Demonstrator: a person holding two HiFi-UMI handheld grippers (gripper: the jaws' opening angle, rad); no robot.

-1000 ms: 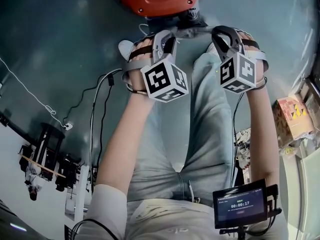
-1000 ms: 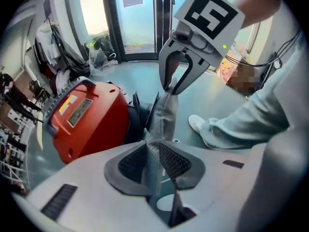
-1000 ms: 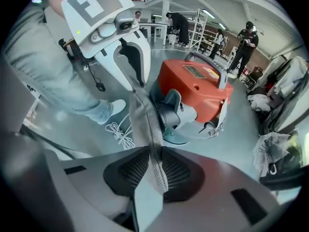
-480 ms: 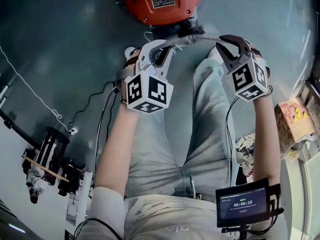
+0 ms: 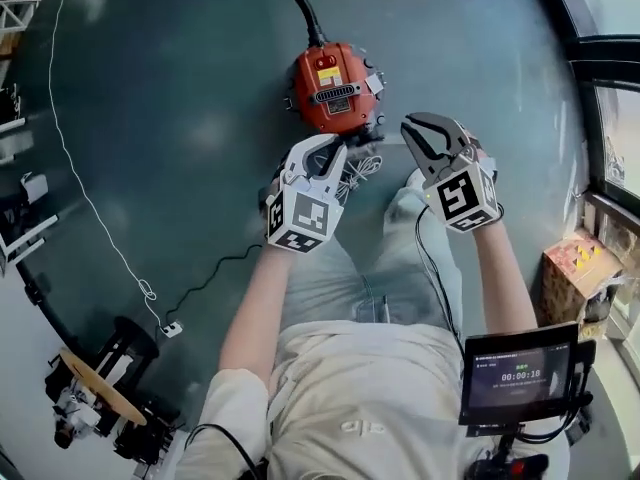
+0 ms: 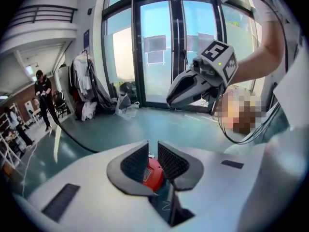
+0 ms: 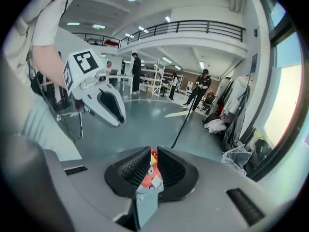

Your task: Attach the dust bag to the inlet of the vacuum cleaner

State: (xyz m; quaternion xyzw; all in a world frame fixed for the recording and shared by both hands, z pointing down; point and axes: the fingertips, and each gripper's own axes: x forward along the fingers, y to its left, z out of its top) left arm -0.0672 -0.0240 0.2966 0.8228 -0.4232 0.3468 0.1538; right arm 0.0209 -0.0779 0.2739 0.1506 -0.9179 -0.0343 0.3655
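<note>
The red vacuum cleaner [image 5: 335, 88] stands on the teal floor, its black hose [image 5: 295, 3] running off to the top. It shows through the jaw gaps in both gripper views [image 6: 152, 174] [image 7: 153, 172]. My left gripper [image 5: 328, 148] [image 6: 153, 151] hovers high above the floor, just below the vacuum in the head view. My right gripper [image 5: 418, 130] [image 7: 152, 154] hangs beside it to the right. Both pairs of jaws have just been closing and stand a narrow slit apart with nothing between them. No dust bag is in view.
A cardboard box [image 5: 575, 273] sits by the window at the right. A thin white cord [image 5: 95, 213] and a black cable [image 5: 215, 273] lie on the floor at the left, near stands [image 5: 100, 393]. A timer screen [image 5: 515, 373] hangs at my right hip. People stand far off [image 7: 200, 88].
Both grippers have risen well away from the vacuum, which now looks smaller and farther off. The head view has pulled back and shows more floor.
</note>
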